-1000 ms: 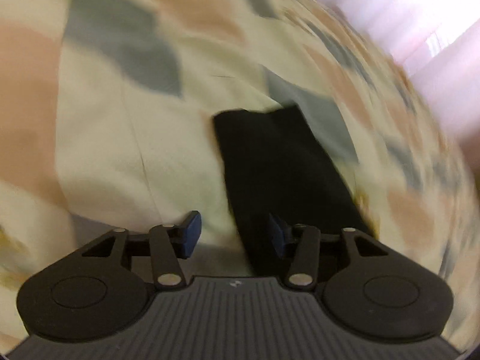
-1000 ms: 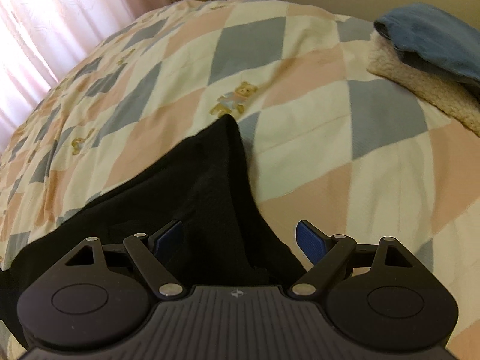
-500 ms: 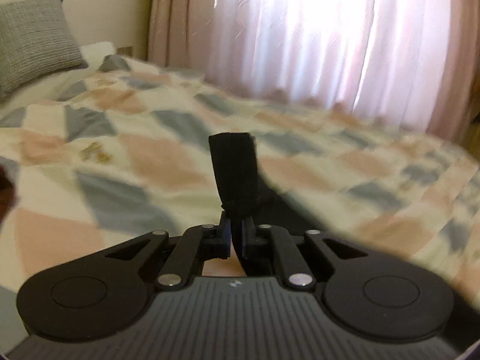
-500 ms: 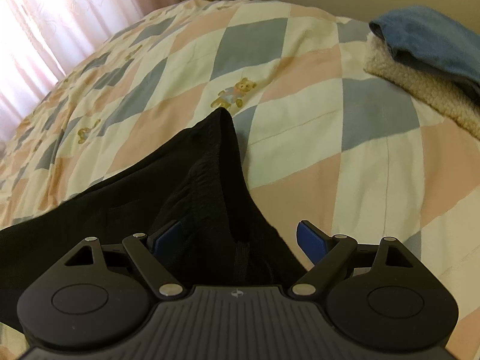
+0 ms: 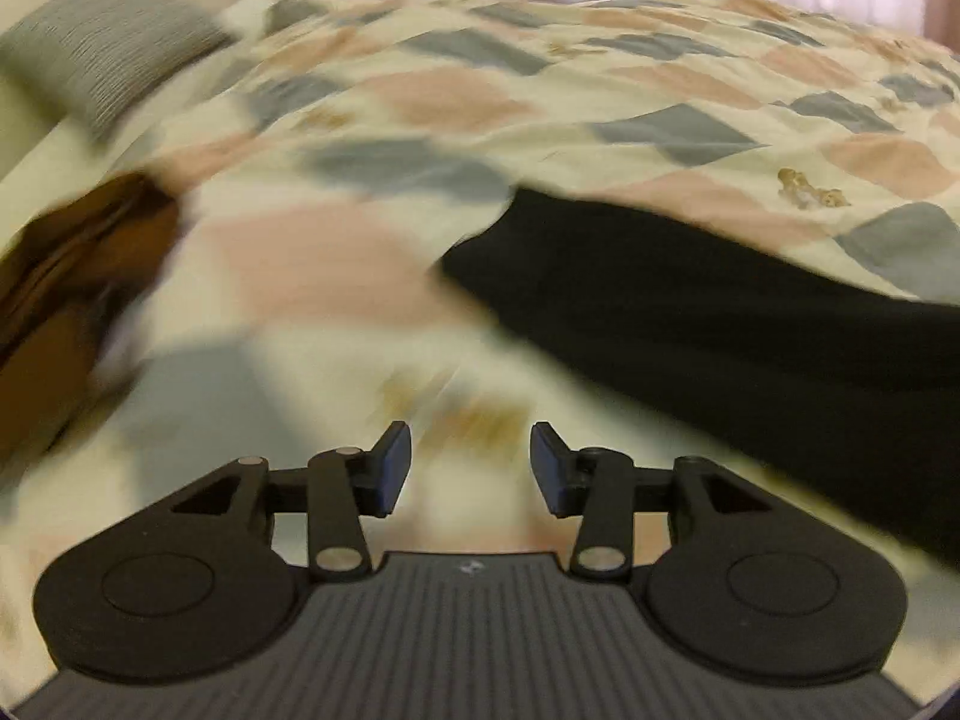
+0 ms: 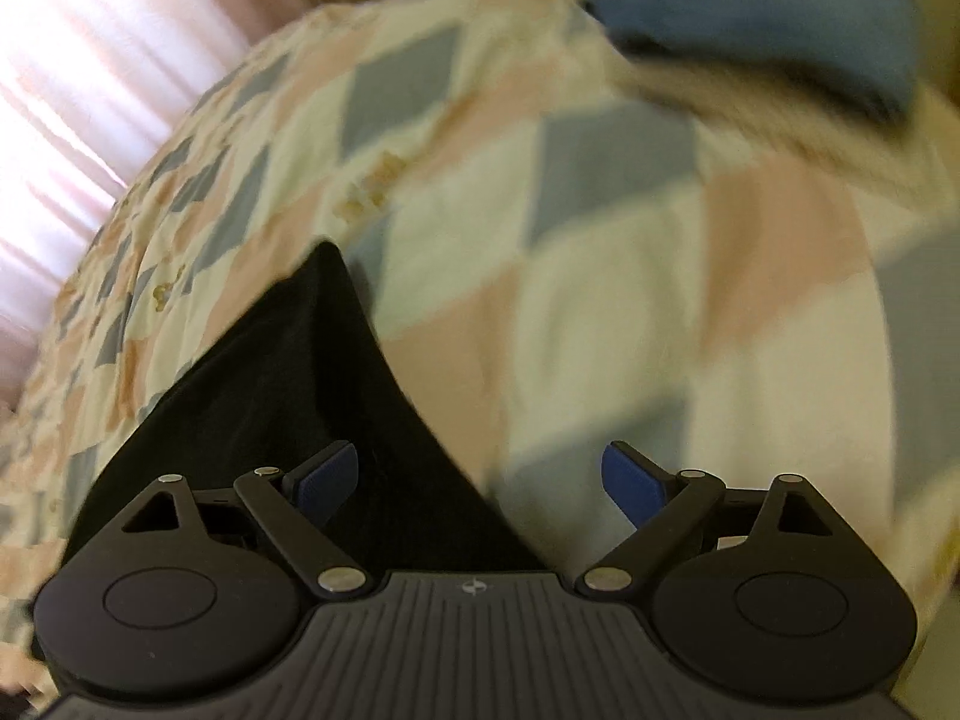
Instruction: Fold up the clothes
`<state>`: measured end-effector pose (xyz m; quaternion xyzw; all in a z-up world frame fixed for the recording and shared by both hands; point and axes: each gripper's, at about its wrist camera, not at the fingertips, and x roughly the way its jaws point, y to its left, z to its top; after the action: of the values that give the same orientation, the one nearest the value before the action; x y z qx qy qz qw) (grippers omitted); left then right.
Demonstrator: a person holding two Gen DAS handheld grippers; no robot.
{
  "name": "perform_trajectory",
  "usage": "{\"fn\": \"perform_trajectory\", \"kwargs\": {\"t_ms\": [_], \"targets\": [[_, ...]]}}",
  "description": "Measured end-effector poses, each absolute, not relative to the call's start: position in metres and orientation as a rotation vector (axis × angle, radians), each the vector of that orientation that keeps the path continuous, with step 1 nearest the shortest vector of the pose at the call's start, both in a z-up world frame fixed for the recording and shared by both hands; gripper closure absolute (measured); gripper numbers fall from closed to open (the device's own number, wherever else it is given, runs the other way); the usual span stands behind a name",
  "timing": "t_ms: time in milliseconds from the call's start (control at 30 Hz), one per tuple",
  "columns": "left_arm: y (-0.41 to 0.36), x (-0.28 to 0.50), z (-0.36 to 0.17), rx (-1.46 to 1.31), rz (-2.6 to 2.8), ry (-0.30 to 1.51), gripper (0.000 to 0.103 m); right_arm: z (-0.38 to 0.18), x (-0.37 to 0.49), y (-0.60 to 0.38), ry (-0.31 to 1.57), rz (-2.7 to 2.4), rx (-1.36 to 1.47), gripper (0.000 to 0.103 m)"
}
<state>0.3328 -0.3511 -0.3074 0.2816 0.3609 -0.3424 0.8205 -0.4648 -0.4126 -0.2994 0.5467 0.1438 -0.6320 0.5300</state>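
A black garment [image 5: 708, 312] lies flat on the checked bedspread [image 5: 540, 90], stretching from the middle to the right edge of the left wrist view. My left gripper [image 5: 471, 468] is open over bare bedspread, below and left of the garment's end, holding nothing. In the right wrist view the black garment [image 6: 288, 384] runs from a pointed corner down under the gripper body. My right gripper [image 6: 480, 480] is open, its left finger over the cloth and its right finger over the bedspread [image 6: 630, 276]. Both views are motion-blurred.
A brown garment [image 5: 66, 300] lies at the left edge, and a grey pillow [image 5: 102, 54] sits at the upper left. A blue folded item [image 6: 774, 18] rests on a cream fleece at the upper right. Pink curtains [image 6: 78, 72] hang behind the bed.
My left gripper let go of the black garment's end, opened and swung left, and the strip now lies flat. The right gripper stayed open and shifted slightly over the cloth.
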Motion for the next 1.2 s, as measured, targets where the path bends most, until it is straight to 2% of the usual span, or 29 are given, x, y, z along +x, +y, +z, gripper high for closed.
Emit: {"fn": "perform_trajectory", "kwargs": {"t_ms": [167,300,400,500,667,800,867,900,933,967,1000,1200], "targets": [[-0.218,0.3,-0.278,0.49,-0.626,0.956,0.063,-0.335,-0.48,-0.35,0.267,-1.392,1.521,0.013],[-0.111,0.269,-0.279,0.335,-0.478,1.111,0.063,-0.363,-0.47,-0.35,0.169,-1.3,1.577,0.013],[-0.048,0.252,-0.28,0.18,-0.37,1.174,0.062,-0.381,-0.456,-0.362,0.282,-1.318,1.585,0.014],[0.009,0.236,-0.283,0.005,-0.279,1.217,0.058,-0.383,-0.45,-0.364,0.318,-1.321,1.562,0.014],[0.058,0.237,-0.308,-0.275,-0.203,1.228,0.058,-0.379,-0.451,-0.366,0.332,-1.322,1.579,0.02],[0.064,0.259,-0.345,-0.437,-0.205,1.238,0.05,-0.379,-0.452,-0.368,0.286,-1.346,1.62,0.023],[0.06,0.268,-0.363,-0.432,-0.19,1.265,0.056,-0.38,-0.452,-0.369,0.271,-1.36,1.628,0.029],[0.057,0.271,-0.369,-0.409,-0.184,1.267,0.069,-0.379,-0.453,-0.369,0.258,-1.358,1.635,0.045],[0.053,0.272,-0.368,-0.394,-0.197,1.255,0.097,-0.378,-0.454,-0.37,0.244,-1.356,1.643,0.071],[0.048,0.275,-0.362,-0.385,-0.225,1.239,0.102,-0.378,-0.455,-0.371,0.231,-1.354,1.651,0.083],[0.041,0.278,-0.352,-0.373,-0.259,1.215,0.103,-0.376,-0.455,-0.372,0.241,-1.357,1.655,0.089],[-0.041,0.313,-0.251,-0.265,-0.597,1.016,0.103,-0.354,-0.466,-0.374,0.159,-1.351,1.656,0.097]]}}
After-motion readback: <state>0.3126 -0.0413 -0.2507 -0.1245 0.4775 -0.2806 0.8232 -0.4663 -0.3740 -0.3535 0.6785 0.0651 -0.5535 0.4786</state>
